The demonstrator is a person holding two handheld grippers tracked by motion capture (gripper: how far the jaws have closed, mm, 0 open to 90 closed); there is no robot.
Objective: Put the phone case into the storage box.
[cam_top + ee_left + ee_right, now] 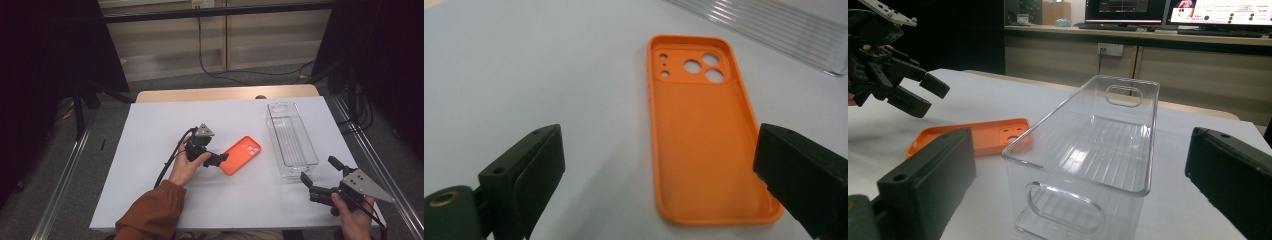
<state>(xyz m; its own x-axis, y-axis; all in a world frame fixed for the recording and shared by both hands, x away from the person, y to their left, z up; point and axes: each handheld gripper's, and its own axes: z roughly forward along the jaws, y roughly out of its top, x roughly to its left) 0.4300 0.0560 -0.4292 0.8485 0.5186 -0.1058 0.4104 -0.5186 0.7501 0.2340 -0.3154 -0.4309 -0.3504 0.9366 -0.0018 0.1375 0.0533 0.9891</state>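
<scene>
An orange phone case (241, 155) lies hollow side up on the white table top (150, 130), near its middle. My left gripper (221, 159) is just left of the case, open, its jaws pointing at the case's near end. In the left gripper view the case (701, 135) lies flat between and beyond the wide-apart jaws (661, 150), with no pad pressing on it. My right gripper (319, 170) is held at the front right, open with nothing in it, facing a clear plastic bin (291, 140). In the right gripper view the bin (1098, 145) stands just ahead of those jaws (1078, 155).
The bin is long and narrow, with cut-out handles, and stands right of the case (973, 137) with nothing in it. The left gripper (923, 92) hangs over the case's far side in the right gripper view. A wooden table edge (225, 93) runs along the back.
</scene>
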